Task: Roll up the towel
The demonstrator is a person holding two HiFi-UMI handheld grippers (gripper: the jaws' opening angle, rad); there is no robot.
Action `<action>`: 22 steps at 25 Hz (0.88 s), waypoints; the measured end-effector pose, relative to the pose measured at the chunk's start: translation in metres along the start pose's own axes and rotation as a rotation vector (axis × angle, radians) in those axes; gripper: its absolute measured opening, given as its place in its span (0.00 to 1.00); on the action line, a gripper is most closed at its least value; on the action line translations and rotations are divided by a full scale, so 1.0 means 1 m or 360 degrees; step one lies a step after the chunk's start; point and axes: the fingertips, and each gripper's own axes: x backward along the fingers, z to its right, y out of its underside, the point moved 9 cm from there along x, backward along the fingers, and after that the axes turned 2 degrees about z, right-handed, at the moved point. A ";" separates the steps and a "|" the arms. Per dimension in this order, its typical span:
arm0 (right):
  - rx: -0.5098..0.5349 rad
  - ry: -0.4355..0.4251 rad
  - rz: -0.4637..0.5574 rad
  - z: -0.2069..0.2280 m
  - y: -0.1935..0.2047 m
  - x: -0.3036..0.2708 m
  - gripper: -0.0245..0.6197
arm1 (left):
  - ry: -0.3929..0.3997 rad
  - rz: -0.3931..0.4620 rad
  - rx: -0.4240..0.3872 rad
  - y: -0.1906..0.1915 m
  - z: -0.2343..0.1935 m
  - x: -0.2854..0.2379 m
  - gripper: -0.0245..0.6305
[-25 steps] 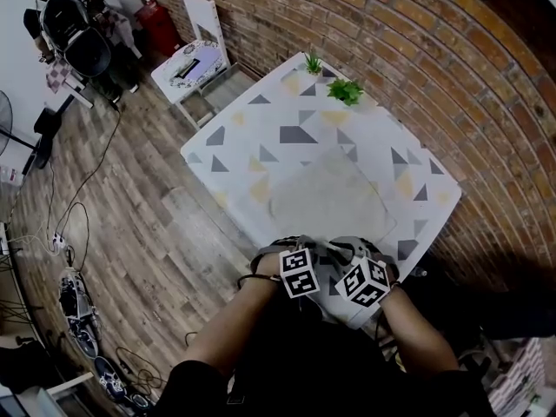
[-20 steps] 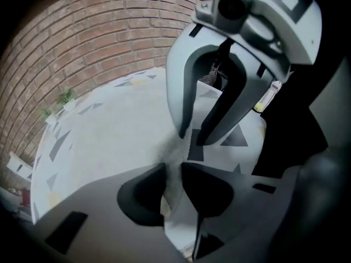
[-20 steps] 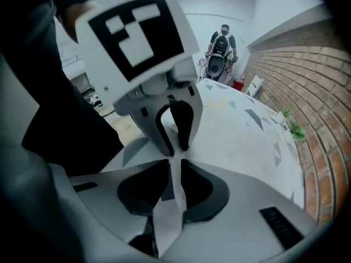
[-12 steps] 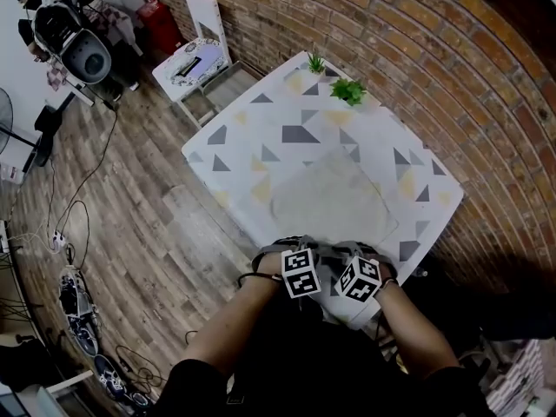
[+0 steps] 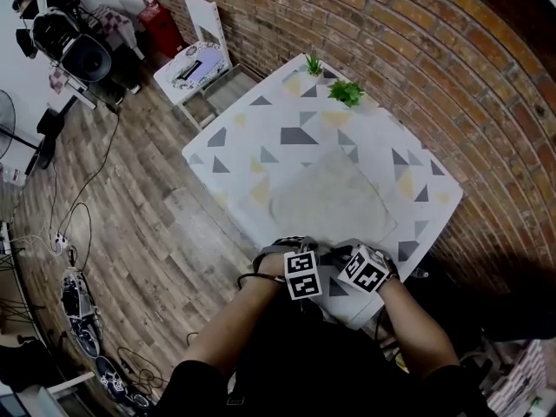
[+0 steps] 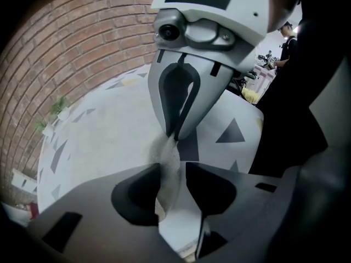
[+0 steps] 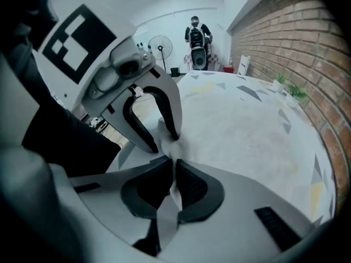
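Towel [image 5: 334, 200] lies flat on the tabletop [image 5: 261, 129], lower middle of the head view. Our right gripper [image 7: 173, 163] has just clamped its near edge. Our left gripper [image 6: 173, 169] has just opened, so the edge sits loose between its jaws. We'd probably get a crooked roll if that side slips out.

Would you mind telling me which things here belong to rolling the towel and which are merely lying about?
In the job: towel; right gripper, jaws just closed onto its near edge; left gripper, jaws just opened, edge between them.
Lying about: two plants; white chair; fan; floor cables.
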 end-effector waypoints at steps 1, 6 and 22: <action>-0.0042 -0.0036 0.0017 0.001 -0.001 0.003 0.10 | -0.0005 0.0003 -0.0003 0.000 0.001 0.000 0.27; -0.0076 -0.0115 0.0014 0.003 -0.004 0.015 0.10 | -0.0001 0.0019 0.0002 -0.001 0.001 0.002 0.19; -0.0089 -0.0065 -0.0072 0.047 -0.014 0.002 0.11 | 0.0296 0.0137 0.0247 0.004 -0.051 0.013 0.11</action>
